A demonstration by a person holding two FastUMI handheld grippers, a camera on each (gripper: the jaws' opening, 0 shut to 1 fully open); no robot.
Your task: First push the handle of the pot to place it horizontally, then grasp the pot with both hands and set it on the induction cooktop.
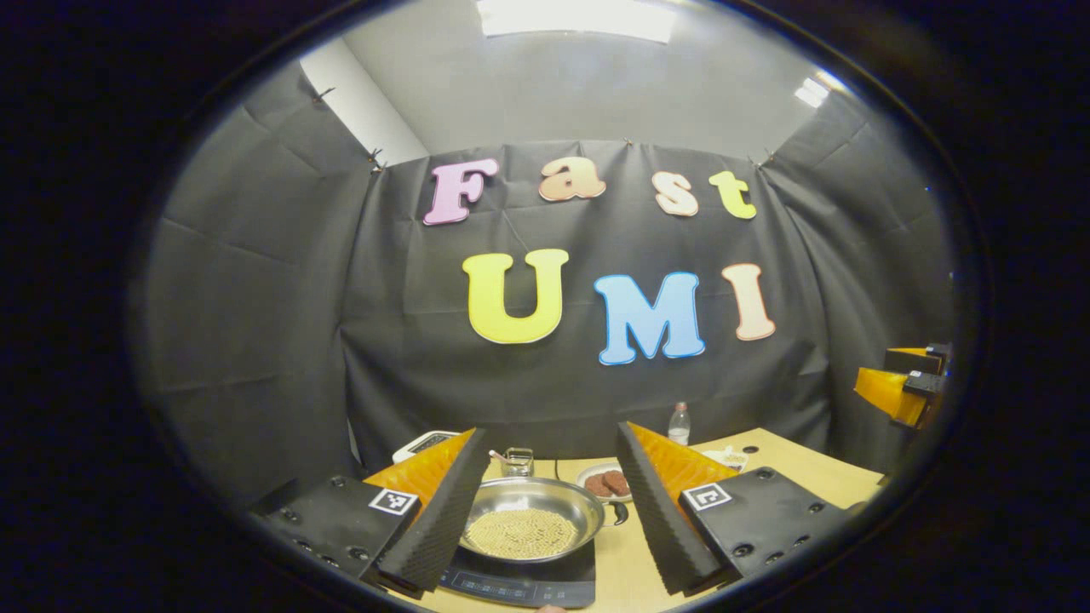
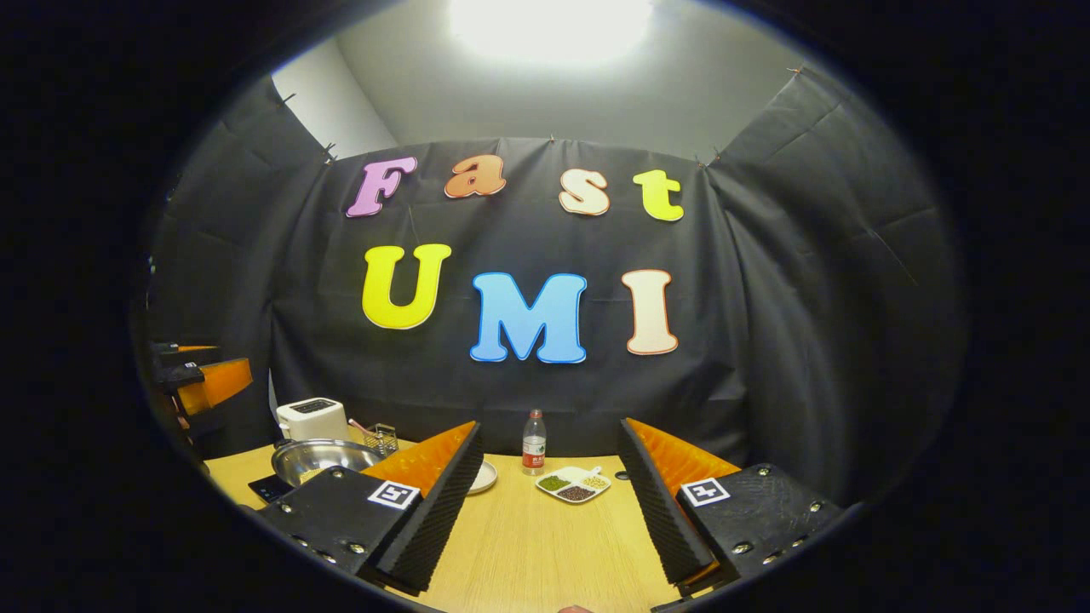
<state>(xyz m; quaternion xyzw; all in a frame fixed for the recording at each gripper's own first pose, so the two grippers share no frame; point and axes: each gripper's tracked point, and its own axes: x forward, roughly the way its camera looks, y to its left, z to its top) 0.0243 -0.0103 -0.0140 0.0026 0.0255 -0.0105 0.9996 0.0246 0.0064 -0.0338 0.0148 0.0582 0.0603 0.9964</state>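
From my left gripper (image 1: 545, 511) I look down on the pot (image 1: 530, 515), a shallow steel pan sitting on the cooktop (image 1: 519, 581) at the near edge of the table (image 1: 809, 472); its floor is covered with small pale beans (image 1: 519, 534). Its short dark handle (image 1: 619, 512) sticks out to the right in the left gripper view, so the pot's long axis runs across the picture, roughly level. My left fingers stand wide apart on either side of the pot, touching nothing. Behind the pot are a small glass (image 1: 517, 461), a plate (image 1: 605, 482) with two brown patties, and a bottle (image 1: 679, 423). My right gripper (image 2: 549, 507) hangs over bare tabletop, fingers wide and empty. Beyond it lies a divided dish (image 2: 573, 484) holding green, dark and pale grains, beside the bottle. A toaster (image 2: 312, 418) and a small wire basket (image 2: 385, 439) sit behind the pot in the right gripper view.
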